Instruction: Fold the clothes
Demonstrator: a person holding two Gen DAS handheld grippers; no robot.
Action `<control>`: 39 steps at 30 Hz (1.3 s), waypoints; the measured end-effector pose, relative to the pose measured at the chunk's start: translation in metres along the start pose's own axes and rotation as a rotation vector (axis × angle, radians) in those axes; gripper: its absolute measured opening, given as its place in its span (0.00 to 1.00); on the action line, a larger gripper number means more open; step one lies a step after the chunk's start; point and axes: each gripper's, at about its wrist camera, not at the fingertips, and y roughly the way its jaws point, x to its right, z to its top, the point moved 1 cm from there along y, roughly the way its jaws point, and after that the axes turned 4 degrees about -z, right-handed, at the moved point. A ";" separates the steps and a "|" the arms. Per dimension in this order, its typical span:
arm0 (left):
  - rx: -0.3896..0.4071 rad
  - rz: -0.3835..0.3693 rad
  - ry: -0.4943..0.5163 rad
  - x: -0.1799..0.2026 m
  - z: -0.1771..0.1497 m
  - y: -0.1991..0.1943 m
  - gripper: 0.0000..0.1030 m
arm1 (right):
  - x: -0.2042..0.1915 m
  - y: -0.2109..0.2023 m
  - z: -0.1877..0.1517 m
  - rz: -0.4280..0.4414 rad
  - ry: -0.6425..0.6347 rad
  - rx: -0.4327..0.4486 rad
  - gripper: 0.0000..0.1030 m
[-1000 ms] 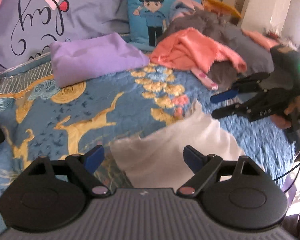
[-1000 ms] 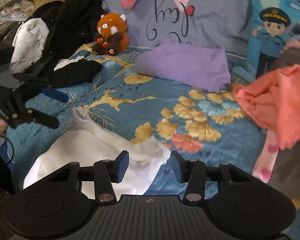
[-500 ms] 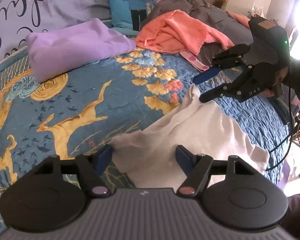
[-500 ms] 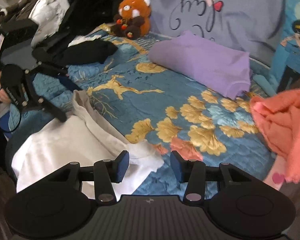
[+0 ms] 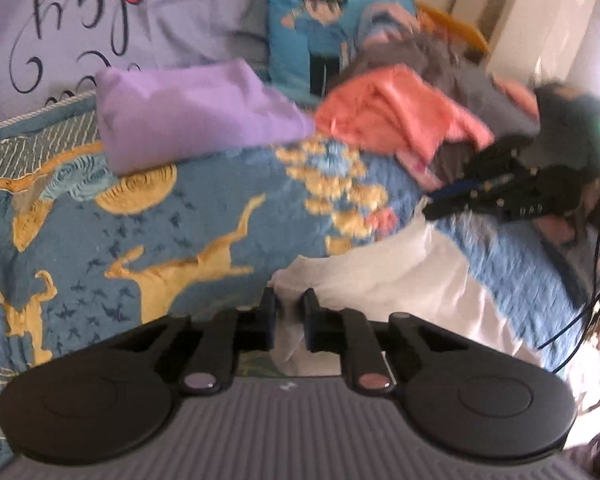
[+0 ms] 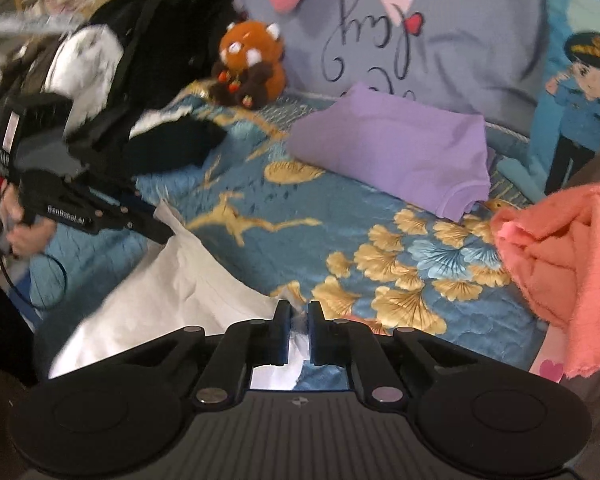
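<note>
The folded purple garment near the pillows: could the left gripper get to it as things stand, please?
Probably not right now. The left gripper is closing on a corner of the white garment, so it is occupied. The path over the blue quilt to the purple garment looks free once it lets go.

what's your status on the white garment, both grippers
Left gripper and right gripper both closing, white garment pinched between each pair of jaws. Garment spread on the blue quilt. Folded purple garment and orange cloth lie apart, not in the way.
</note>
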 end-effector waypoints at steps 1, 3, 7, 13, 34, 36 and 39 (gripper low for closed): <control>0.005 0.004 -0.013 -0.002 0.001 0.000 0.14 | 0.002 0.001 0.002 0.001 0.022 -0.006 0.09; -0.008 0.028 -0.026 -0.004 0.001 0.007 0.16 | 0.005 0.007 0.004 -0.023 0.050 -0.024 0.10; -0.057 0.086 -0.029 -0.004 -0.001 0.026 0.24 | 0.002 0.027 0.003 -0.142 0.029 -0.061 0.12; 0.013 0.107 -0.073 -0.004 -0.002 0.016 0.70 | 0.005 0.016 0.002 -0.241 0.072 -0.017 0.15; -0.096 0.080 -0.210 0.094 -0.086 -0.034 0.93 | -0.066 -0.075 -0.137 -0.063 0.515 0.066 0.45; -0.103 0.077 -0.290 0.084 -0.096 -0.037 0.93 | -0.064 -0.077 -0.153 -0.037 0.621 0.078 0.46; -0.102 0.054 -0.385 0.069 -0.106 -0.039 0.93 | -0.064 -0.072 -0.168 -0.033 0.731 0.077 0.46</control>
